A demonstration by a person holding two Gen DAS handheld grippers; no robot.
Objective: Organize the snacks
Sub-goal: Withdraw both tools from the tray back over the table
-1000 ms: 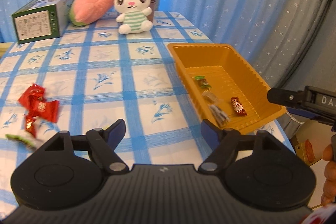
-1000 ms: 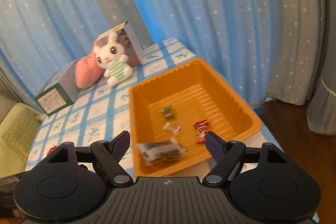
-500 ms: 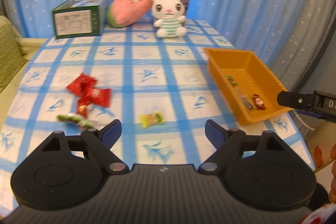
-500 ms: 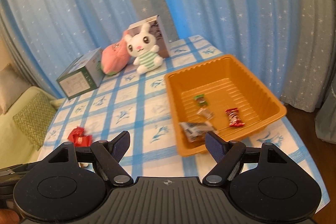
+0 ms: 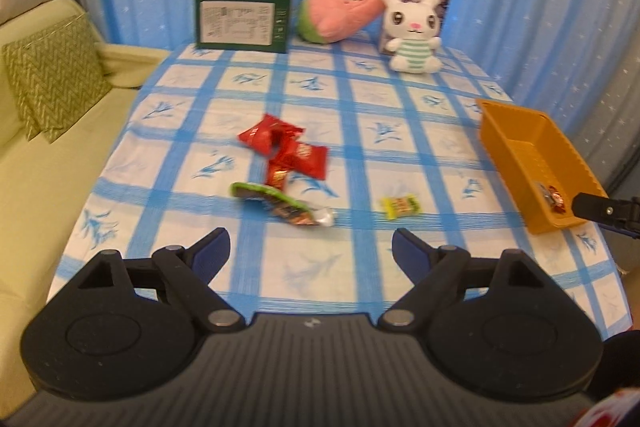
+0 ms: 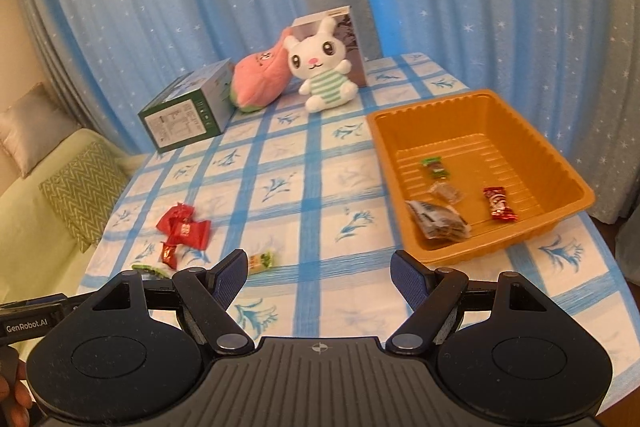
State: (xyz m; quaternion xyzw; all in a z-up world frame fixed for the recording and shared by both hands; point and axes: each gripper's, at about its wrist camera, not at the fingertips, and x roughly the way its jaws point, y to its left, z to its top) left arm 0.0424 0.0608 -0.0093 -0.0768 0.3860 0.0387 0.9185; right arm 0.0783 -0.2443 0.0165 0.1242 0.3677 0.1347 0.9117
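Tray (image 6: pixel 472 107): your orange bin's long axis runs away from you; four snacks inside.
Left gripper (image 5: pixel 310 247): jaws spread, empty.
Right gripper (image 6: pixel 318 269): jaws spread, empty.

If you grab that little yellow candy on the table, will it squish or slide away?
The yellow candy looks small and flat, so probably very light. Its shiny wrapper likely crinkles and might slide on the tablecloth rather than roll.

Both grippers have drawn back from the orange plastic tray (image 6: pixel 540 163) at the desk's right edge. The left gripper (image 5: pixel 310 247), jaws wider and empty, now faces the loose red wrappers (image 5: pixel 286 147). The clear dark-filled packet (image 6: pixel 438 223) has landed inside the tray.
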